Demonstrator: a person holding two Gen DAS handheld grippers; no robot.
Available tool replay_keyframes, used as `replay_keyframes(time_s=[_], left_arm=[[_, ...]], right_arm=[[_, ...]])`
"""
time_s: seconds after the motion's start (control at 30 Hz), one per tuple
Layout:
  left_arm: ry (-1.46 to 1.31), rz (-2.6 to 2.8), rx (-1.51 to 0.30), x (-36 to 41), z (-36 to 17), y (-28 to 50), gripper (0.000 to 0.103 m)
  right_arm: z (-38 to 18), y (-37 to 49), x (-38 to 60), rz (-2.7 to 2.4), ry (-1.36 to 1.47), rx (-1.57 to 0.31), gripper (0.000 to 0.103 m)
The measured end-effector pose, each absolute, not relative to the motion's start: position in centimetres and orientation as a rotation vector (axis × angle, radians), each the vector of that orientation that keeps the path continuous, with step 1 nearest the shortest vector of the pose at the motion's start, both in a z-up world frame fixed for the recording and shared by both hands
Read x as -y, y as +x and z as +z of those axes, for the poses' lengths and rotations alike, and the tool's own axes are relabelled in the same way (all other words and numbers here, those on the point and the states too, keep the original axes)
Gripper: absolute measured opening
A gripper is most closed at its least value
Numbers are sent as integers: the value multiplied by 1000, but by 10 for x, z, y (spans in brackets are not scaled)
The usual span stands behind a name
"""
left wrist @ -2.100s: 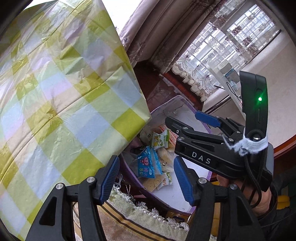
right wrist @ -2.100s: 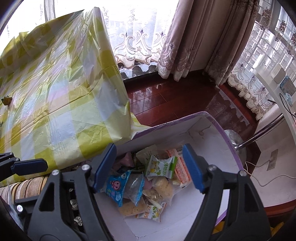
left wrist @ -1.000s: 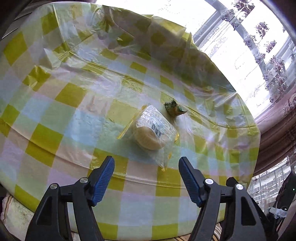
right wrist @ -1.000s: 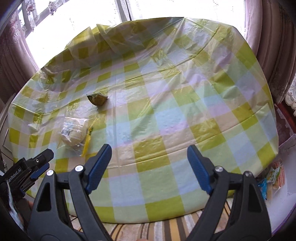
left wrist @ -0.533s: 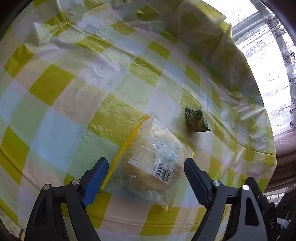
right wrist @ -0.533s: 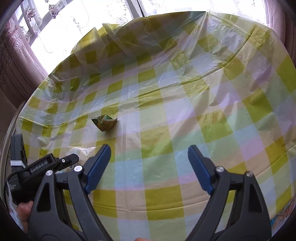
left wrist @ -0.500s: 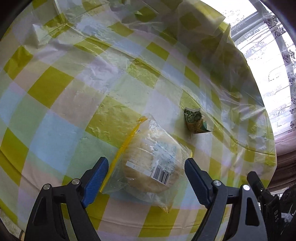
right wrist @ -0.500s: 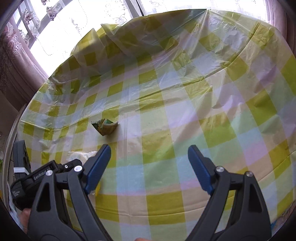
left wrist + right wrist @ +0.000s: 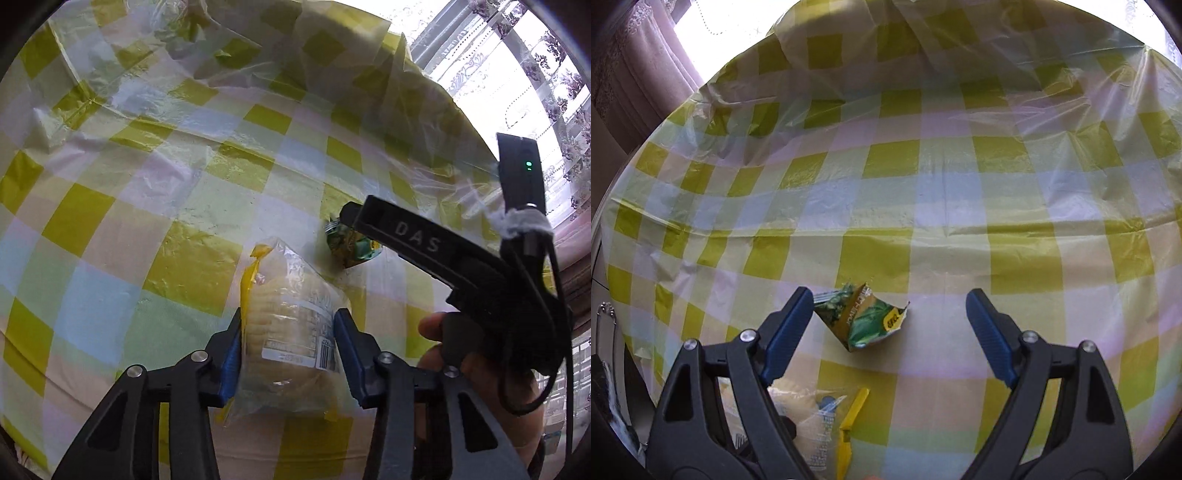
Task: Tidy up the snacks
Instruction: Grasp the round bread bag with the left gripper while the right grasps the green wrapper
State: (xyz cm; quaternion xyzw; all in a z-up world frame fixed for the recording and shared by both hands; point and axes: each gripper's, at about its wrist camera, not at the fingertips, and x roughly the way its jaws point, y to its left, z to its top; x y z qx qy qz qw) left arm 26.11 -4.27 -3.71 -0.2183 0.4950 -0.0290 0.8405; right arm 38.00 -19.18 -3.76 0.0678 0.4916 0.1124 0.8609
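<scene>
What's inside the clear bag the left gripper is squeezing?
A round, pale yellow cake or bun fills the clear bag held by the left gripper. A white barcode label covers part; its underside is hidden.

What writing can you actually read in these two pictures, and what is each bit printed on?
"DAS": raised letters on the side of the right gripper, seen from the left wrist camera.
Clear bag of round biscuits, held between the left gripper pads: white label with a barcode and small print, too blurred to read.
Green snack packet on the tablecloth: yellow oval and sideways lettering, too small and tilted to read.
</scene>
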Motion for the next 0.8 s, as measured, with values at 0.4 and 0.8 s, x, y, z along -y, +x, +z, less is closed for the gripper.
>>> replay_keyframes(time_s=[0.4,0.8], left_arm=[[-677,-174,-1045,-24,-50,184,39],[-876,-305,-1118,-66,-77,174,64]], right_arm=[[-52,290,205,138,67,-1070,33],[-36,204,196,11,55,-1065,82]])
